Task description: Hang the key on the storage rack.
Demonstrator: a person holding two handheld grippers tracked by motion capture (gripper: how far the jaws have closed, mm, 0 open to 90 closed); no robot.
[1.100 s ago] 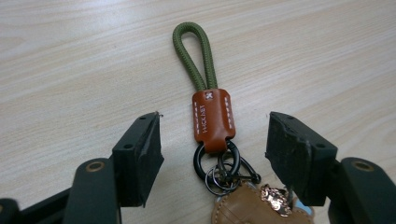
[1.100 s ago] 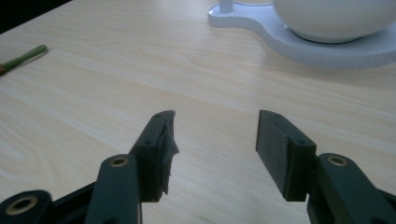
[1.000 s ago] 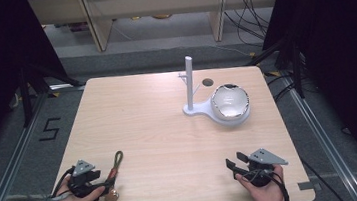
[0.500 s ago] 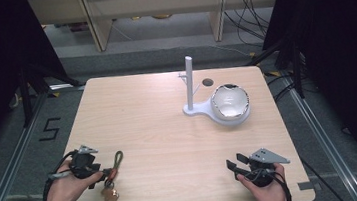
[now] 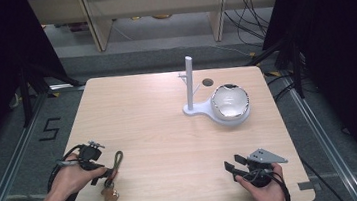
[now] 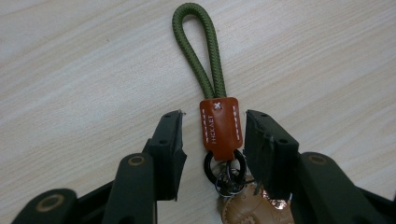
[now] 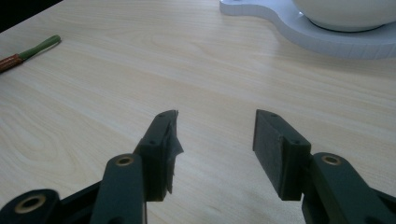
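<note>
A keychain (image 5: pixel 115 168) lies near the table's front left: a green rope loop (image 6: pixel 198 51), an orange leather tab (image 6: pixel 221 128), metal rings (image 6: pixel 227 175) and a brown leather charm (image 6: pixel 247 210). My left gripper (image 6: pixel 213 116) is open, its jaws on either side of the leather tab with small gaps; in the high view the left gripper (image 5: pixel 104 172) sits right beside the keychain. My right gripper (image 5: pixel 233 162) rests at the front right, open, with bare wood between the jaws of the right gripper (image 7: pixel 215 116). The rope's end (image 7: pixel 44 44) shows far off to its left.
A white stand (image 5: pixel 192 110) with an upright post (image 5: pixel 190 79) holds a white bowl (image 5: pixel 229 102) at the back right of the wooden table (image 5: pixel 160 132). Its base (image 7: pixel 299 32) lies ahead of the right gripper. A small round hole (image 5: pixel 208 82) sits behind the stand.
My left hand has shifted away from the front edge and turned, which brought the open jaws around the keychain's leather tab. The right gripper has stayed still.
</note>
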